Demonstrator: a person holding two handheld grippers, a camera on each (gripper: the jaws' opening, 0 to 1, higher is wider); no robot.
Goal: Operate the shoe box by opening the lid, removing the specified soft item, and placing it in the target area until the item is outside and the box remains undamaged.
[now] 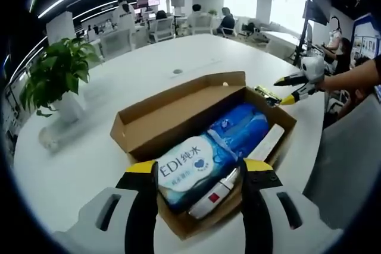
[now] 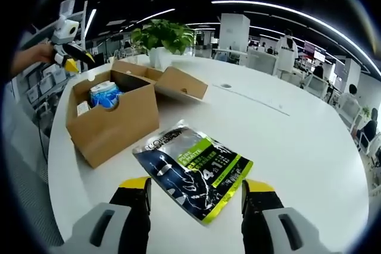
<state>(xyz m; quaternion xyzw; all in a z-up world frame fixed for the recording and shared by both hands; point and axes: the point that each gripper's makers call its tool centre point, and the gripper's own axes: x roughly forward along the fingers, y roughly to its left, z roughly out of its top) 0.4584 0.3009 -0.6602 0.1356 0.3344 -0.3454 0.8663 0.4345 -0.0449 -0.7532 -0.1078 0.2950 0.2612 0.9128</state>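
The brown cardboard shoe box (image 1: 155, 126) stands open on the white table, its lid (image 1: 178, 96) folded back. Inside lie a blue and white soft pack of wipes (image 1: 208, 153) and a white tube (image 1: 217, 191). My left gripper (image 1: 199, 168) is open, its jaws standing to either side of the box's near end. A black and green pouch (image 2: 193, 171) lies flat on the table beside the box (image 2: 110, 120), just ahead of my open right gripper (image 2: 196, 185). The right gripper (image 1: 297, 84) hovers past the box's far right corner. The left gripper (image 2: 68, 46) hangs over the box's far side.
A potted plant (image 1: 56, 72) stands on the round white table (image 1: 178, 57) left of the box, and the same plant (image 2: 164, 34) rises behind the lid. The table edge (image 2: 59, 182) runs close by the box. Desks and seated people fill the background.
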